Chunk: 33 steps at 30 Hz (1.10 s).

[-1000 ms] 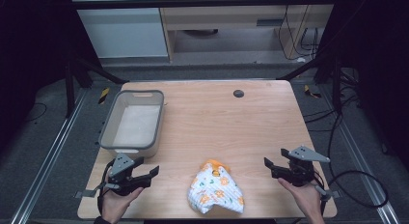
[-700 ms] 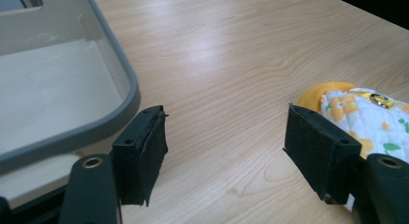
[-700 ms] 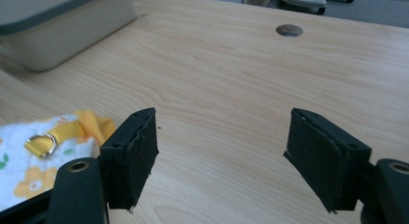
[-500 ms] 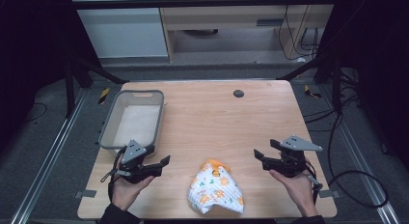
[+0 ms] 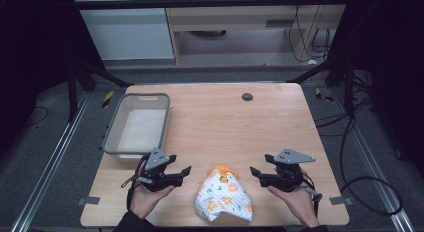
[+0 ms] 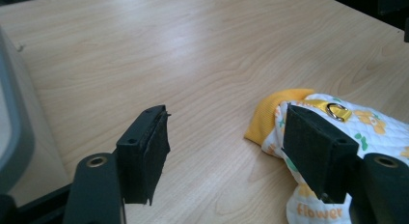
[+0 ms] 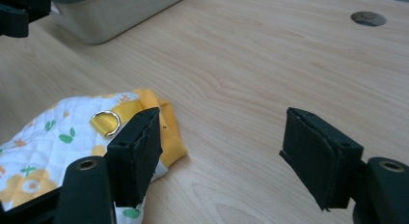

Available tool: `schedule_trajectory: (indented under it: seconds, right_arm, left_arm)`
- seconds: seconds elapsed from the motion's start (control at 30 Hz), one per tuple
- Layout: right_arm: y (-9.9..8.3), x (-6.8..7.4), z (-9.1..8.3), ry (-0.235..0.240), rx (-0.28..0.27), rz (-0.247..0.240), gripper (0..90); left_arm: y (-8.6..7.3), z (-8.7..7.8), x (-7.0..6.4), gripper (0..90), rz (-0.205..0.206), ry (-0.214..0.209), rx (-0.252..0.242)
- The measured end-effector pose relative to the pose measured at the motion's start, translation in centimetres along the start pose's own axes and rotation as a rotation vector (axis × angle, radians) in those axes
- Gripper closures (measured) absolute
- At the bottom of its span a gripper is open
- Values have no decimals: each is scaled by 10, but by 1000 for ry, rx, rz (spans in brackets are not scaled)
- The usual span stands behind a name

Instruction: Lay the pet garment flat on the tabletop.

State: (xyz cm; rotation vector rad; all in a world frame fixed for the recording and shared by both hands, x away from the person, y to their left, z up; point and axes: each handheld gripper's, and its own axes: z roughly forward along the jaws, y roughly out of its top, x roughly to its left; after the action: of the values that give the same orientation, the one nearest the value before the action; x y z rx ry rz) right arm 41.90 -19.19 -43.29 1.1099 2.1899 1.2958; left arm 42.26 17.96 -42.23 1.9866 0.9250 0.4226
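Quilted white cloth with orange trim, the little garment (image 5: 223, 196) lay untouched at the near edge of the worktop (image 5: 225, 122), between my two grippers. Left gripper (image 5: 184, 172) and right gripper (image 5: 256, 173) flanked it, jaws spread, holding nothing. As I judged it, everything was left to do (the grey bin (image 5: 136, 126) stood empty nearby).

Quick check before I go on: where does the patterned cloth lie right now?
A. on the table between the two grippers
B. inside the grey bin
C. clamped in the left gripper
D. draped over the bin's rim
A: the patterned cloth lies flat on the table, with the left gripper and the right gripper open on either side, neither touching it.
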Motion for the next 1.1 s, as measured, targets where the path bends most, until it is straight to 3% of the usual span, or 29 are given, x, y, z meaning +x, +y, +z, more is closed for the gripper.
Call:
schedule_trajectory:
  seconds: [0.2,0.53,1.1]
  right_arm:
    - [-5,8,10,41,41,-9,347]
    - [-10,23,22,102,89,-38,420]
    - [-21,36,41,185,207,-84,504]
  left_arm:
    - [-2,8,-9,355,23,-20,38]
    - [-6,21,-26,402,45,-87,98]
    - [-12,41,-43,538,84,-136,204]
